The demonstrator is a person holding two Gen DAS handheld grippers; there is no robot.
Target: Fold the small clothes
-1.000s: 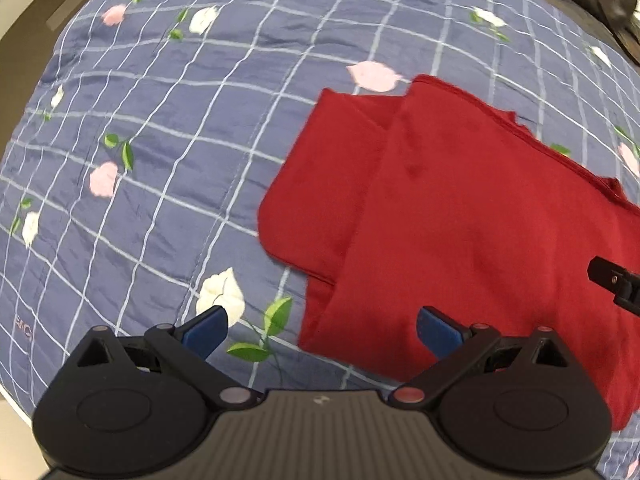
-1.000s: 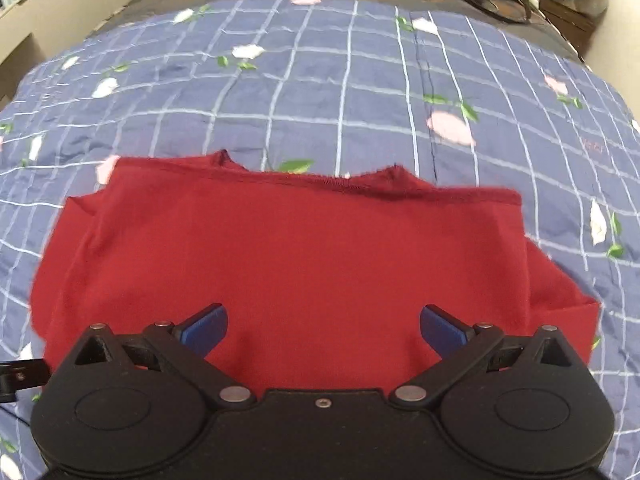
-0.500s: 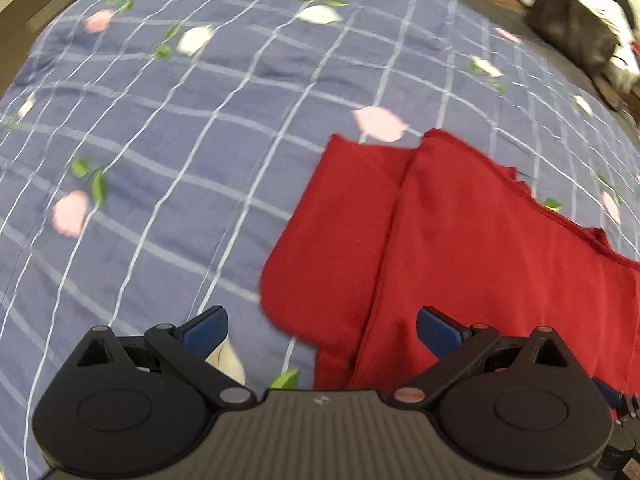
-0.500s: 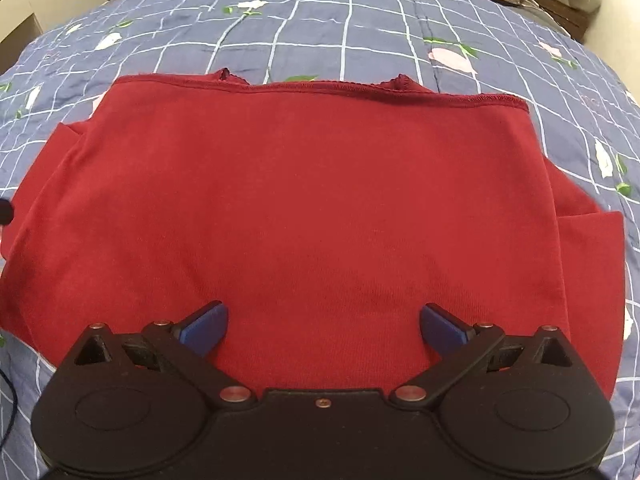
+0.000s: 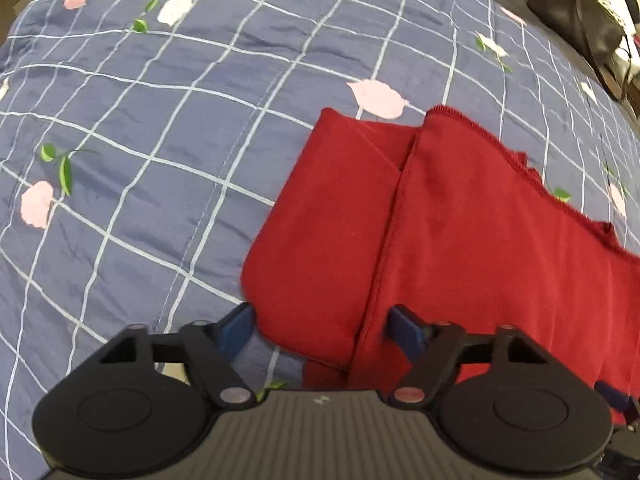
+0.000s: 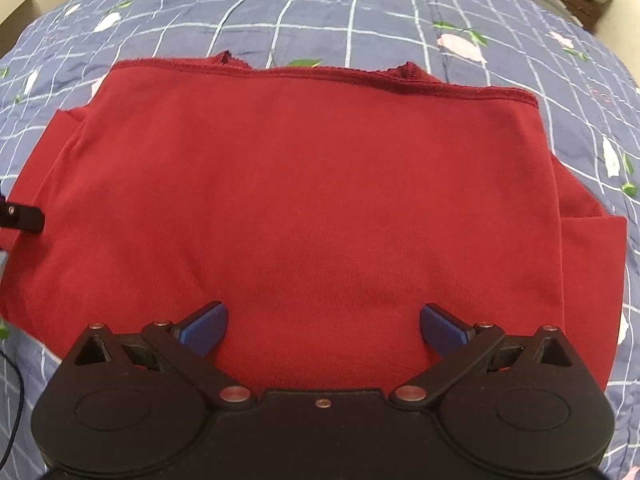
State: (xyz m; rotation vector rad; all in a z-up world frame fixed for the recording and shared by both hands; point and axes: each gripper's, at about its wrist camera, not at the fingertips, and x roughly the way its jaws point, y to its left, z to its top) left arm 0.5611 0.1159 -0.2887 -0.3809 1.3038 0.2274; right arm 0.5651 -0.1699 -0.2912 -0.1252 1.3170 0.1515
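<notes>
A dark red garment (image 5: 460, 240) lies folded on a blue checked bedspread (image 5: 160, 120), with a sleeve flap (image 5: 332, 208) sticking out at its left. My left gripper (image 5: 324, 326) is open and low over the near left edge of the cloth, its jaws straddling the sleeve flap's near corner. In the right wrist view the red garment (image 6: 312, 200) fills the middle, hem at the far side. My right gripper (image 6: 324, 322) is open, just above the near edge of the cloth, with nothing pinched between its blue pads. The left gripper's tip (image 6: 24, 218) shows at the garment's left edge.
The floral bedspread (image 6: 360, 8) stretches all round the garment. A dark bag (image 5: 576, 20) lies at the far right corner of the bed in the left wrist view. A thin cable (image 6: 16, 392) hangs at the lower left of the right wrist view.
Both grippers have come down and closer to the garment's near edge. The left gripper's jaws have narrowed somewhat around the sleeve flap; the right stays wide open.
</notes>
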